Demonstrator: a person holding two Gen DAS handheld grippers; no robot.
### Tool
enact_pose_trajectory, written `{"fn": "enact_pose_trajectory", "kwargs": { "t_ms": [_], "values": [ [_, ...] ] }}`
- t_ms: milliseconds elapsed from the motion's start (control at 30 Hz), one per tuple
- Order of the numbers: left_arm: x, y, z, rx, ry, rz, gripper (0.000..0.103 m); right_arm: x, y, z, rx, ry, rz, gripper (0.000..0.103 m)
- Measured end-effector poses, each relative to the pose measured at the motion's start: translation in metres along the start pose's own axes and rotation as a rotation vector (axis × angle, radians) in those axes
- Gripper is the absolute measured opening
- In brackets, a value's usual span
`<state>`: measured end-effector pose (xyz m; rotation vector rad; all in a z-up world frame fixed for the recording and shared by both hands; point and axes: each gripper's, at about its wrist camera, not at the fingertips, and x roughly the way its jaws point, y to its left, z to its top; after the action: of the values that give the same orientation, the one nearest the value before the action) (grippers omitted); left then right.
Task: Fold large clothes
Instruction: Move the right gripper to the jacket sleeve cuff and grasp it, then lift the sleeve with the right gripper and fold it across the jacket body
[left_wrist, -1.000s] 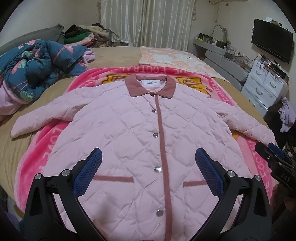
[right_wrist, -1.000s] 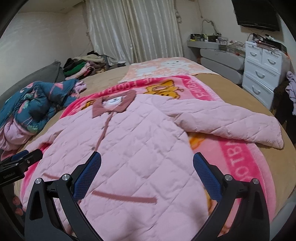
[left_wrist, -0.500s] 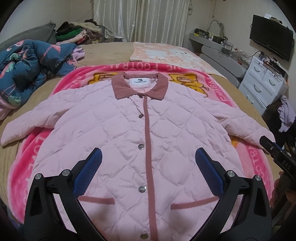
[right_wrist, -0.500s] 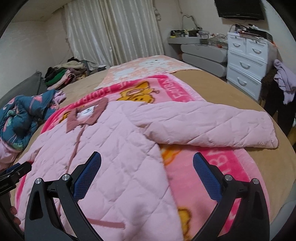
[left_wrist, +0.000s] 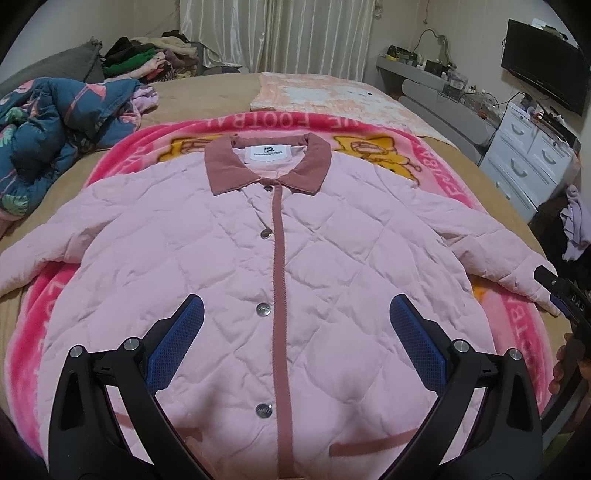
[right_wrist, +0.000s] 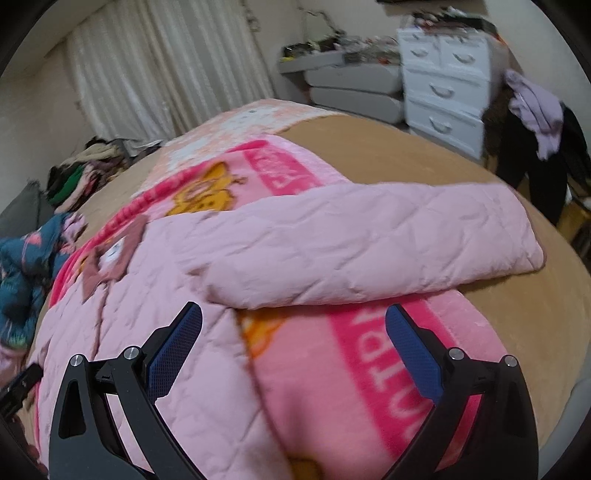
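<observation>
A pink quilted jacket (left_wrist: 332, 251) with a dusty-rose collar (left_wrist: 266, 162) lies face up and buttoned on a pink blanket (left_wrist: 55, 302), both sleeves spread out. My left gripper (left_wrist: 295, 321) hovers open over the jacket's lower front, straddling the button placket. In the right wrist view the jacket's right sleeve (right_wrist: 369, 243) stretches across to its cuff near the bed edge. My right gripper (right_wrist: 293, 332) hangs open just short of that sleeve's underarm, above the blanket (right_wrist: 351, 387). The right gripper's tip (left_wrist: 565, 295) also shows at the left wrist view's right edge, by the cuff.
The bed's tan cover (right_wrist: 517, 325) lies under everything. A rumpled blue floral duvet (left_wrist: 48, 125) and a heap of clothes (left_wrist: 147, 62) sit at the far left. A white dresser (right_wrist: 447, 74), garments hung beside it (right_wrist: 535, 107) and a TV (left_wrist: 543, 62) line the right wall.
My left gripper has moved forward up the jacket's front, toward the collar. My right gripper has swung right and closer to the right sleeve. Both stay open.
</observation>
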<state>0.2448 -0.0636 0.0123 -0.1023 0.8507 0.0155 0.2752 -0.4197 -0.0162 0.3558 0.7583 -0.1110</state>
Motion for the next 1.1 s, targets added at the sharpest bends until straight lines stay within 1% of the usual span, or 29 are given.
{"fn": "enact_pose_trajectory", "kwargs": {
  "t_ms": [67, 267, 333, 467, 600, 667, 767, 833, 900, 1000, 1033, 1100],
  "values": [
    [0.007, -0.002, 0.002, -0.001, 0.013, -0.003, 0.095, 0.007, -0.011, 0.003, 0.027, 0.004, -0.03, 0.099],
    [0.023, -0.004, 0.007, 0.0, 0.031, -0.002, 0.095, 0.027, -0.053, 0.012, 0.141, 0.013, -0.08, 0.099],
    [0.028, -0.003, 0.009, 0.001, 0.038, 0.004, 0.095, 0.036, -0.069, 0.014, 0.185, 0.03, -0.102, 0.099],
    [0.04, 0.001, 0.011, -0.002, 0.059, 0.029, 0.095, 0.055, -0.11, 0.016, 0.353, 0.088, -0.119, 0.099],
    [0.048, 0.007, 0.014, -0.003, 0.077, 0.037, 0.095, 0.066, -0.14, 0.015, 0.463, 0.087, -0.16, 0.099],
    [0.049, 0.008, 0.015, 0.0, 0.079, 0.04, 0.094, 0.071, -0.153, 0.017, 0.491, 0.084, -0.187, 0.099],
    [0.05, 0.01, 0.018, -0.003, 0.076, 0.042, 0.095, 0.08, -0.18, 0.021, 0.575, 0.061, -0.18, 0.099],
    [0.051, 0.014, 0.021, -0.009, 0.075, 0.047, 0.095, 0.082, -0.192, 0.026, 0.615, 0.024, -0.172, 0.099],
    [0.052, 0.017, 0.025, -0.009, 0.076, 0.054, 0.095, 0.085, -0.201, 0.031, 0.649, 0.007, -0.167, 0.099],
    [0.05, 0.023, 0.028, -0.013, 0.082, 0.056, 0.095, 0.087, -0.215, 0.034, 0.719, -0.008, -0.126, 0.099],
    [0.049, 0.024, 0.029, -0.014, 0.082, 0.056, 0.095, 0.087, -0.218, 0.035, 0.729, -0.02, -0.112, 0.097],
    [0.048, 0.027, 0.031, -0.012, 0.082, 0.065, 0.095, 0.085, -0.224, 0.038, 0.741, -0.044, -0.103, 0.074]
  ]
}}
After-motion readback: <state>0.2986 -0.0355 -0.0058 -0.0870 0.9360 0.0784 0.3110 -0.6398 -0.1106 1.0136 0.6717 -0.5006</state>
